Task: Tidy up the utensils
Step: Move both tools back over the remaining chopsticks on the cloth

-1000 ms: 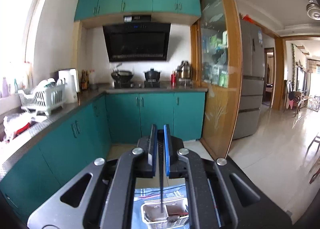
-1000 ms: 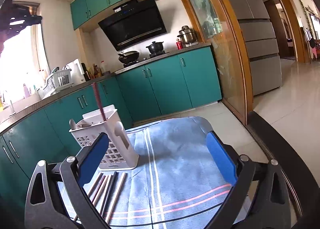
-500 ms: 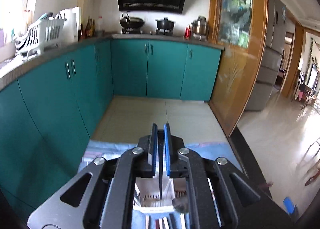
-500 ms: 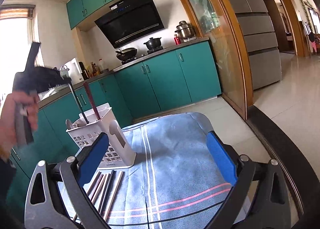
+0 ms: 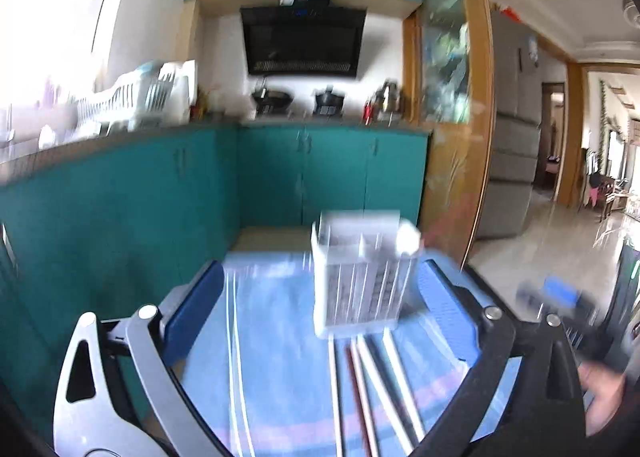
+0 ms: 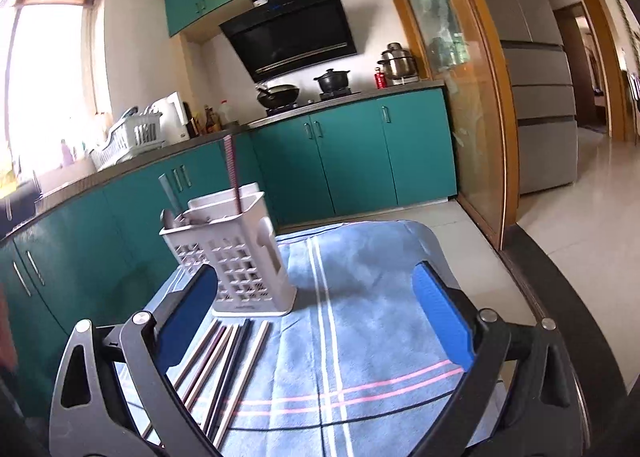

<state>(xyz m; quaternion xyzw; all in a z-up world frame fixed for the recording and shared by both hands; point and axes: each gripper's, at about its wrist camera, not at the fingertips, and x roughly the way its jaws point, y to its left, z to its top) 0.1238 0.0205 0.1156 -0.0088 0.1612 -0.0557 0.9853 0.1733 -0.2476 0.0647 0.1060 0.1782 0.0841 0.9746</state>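
Note:
A white slotted utensil holder (image 6: 240, 257) stands on the blue striped cloth (image 6: 380, 297). A red chopstick (image 6: 231, 173) and a spoon handle (image 6: 170, 193) stick up out of it. Several chopsticks (image 6: 228, 361) lie side by side on the cloth in front of it. My right gripper (image 6: 316, 277) is open and empty, to the right of the holder. The left wrist view is blurred by motion. There my left gripper (image 5: 320, 277) is low over the cloth with its jaws opening wide and nothing gripped, the holder (image 5: 360, 277) and loose chopsticks (image 5: 372, 385) ahead of it.
Teal cabinets (image 6: 352, 161) and a counter with a dish rack (image 6: 132, 137) run behind the table. A wood-framed glass door (image 6: 472, 97) and a grey fridge (image 6: 536, 97) stand to the right. The table's dark rim (image 6: 560, 289) curves along the right. A person's hand (image 5: 604, 393) holds the other gripper.
My left gripper came down from above the holder to just over the cloth. Its jaws, shut on a dark chopstick before, now stand wide with nothing in them. The right gripper shifted slightly.

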